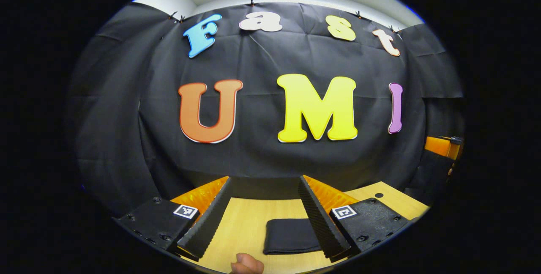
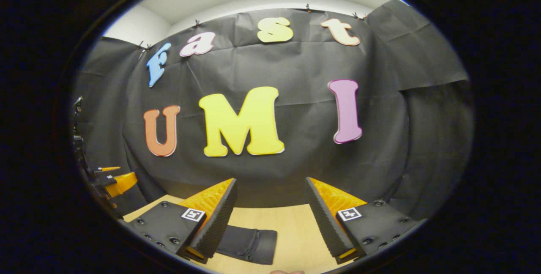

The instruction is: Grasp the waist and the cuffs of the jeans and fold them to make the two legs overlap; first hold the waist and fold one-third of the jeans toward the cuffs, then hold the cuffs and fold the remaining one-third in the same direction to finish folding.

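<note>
Left gripper view: raised above the wooden table point(image 1: 249, 223), facing the booth wall point(image 1: 262, 151) head-on, folded jeans point(image 1: 289, 236) close below. Right gripper view: similar height, facing that wall point(image 2: 296, 168), jeans point(image 2: 249, 244) lower left. Shared: table point(image 2: 296, 231), jeans, wall.

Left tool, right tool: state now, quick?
Left tool: open, holding nothing, above the folded jeans.
Right tool: open, holding nothing.

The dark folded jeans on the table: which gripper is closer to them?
Hard to call. Both hang open above the table. The jeans lie between the left gripper's fingers; in the right gripper's view they lie by its left finger.
</note>
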The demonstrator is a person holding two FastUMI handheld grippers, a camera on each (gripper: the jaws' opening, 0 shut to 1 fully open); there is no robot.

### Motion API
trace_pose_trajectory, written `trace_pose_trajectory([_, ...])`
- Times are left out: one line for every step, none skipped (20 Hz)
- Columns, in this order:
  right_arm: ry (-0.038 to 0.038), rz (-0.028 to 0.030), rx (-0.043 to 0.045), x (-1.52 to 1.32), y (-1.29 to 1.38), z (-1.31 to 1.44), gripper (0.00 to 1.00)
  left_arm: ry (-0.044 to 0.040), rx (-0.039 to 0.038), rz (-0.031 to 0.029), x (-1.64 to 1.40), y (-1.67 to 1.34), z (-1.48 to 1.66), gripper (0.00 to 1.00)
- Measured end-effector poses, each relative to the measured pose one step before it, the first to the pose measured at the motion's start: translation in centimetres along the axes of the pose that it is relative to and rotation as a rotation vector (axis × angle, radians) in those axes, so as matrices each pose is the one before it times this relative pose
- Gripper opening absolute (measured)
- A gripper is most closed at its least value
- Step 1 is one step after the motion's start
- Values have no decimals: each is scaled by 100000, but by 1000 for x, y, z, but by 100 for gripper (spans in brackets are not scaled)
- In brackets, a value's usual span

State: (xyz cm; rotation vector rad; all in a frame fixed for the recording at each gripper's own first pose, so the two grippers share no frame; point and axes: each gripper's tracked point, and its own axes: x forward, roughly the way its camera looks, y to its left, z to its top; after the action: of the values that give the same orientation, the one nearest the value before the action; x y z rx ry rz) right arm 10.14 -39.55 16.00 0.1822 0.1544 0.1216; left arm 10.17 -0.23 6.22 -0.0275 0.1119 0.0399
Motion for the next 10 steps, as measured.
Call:
trace_pose_trajectory([-380, 2065, -713, -191, 1371, -26, 96, -915, 471, 185, -727, 424, 557, 99])
trace_pose_trajectory([-392, 1562, -675, -228, 1068, -92, 96, -769, -33, -282, -626, 210, 239, 99])
trace_pose_trajectory([-411, 853, -447, -272, 996, -221, 96, -29, -484, -535, -835, 22, 6, 99])
trace_pose_trajectory([64, 168, -494, -213, 649, -311, 96, -131, -655, 133, -499, 235, -9, 94])
trace_pose_trajectory([-7, -26, -1043, -248, 651, -305, 96, 173, -1062, 85, -441, 285, -100, 99])
trace_pose_trajectory([-35, -540, -1580, -232, 341, -285, 96, 630, -1574, -281, -614, -130, -223, 93])
trace_pose_trajectory([-89, 314, -2225, -233, 575, -188, 96, 724, -1227, -188, -396, -59, -359, 96])
trace_pose_trajectory([180, 512, -1886, -126, 420, -220, 97, 633, -582, 89, -501, -35, -404, 99])
trace_pose_trajectory([42, 910, -1157, -162, 564, -115, 97, 308, 76, 241, -187, 0, -204, 99])
trace_pose_trajectory([-453, 805, -604, -170, 318, 67, 98, 162, 519, -41, -172, 65, -126, 99])
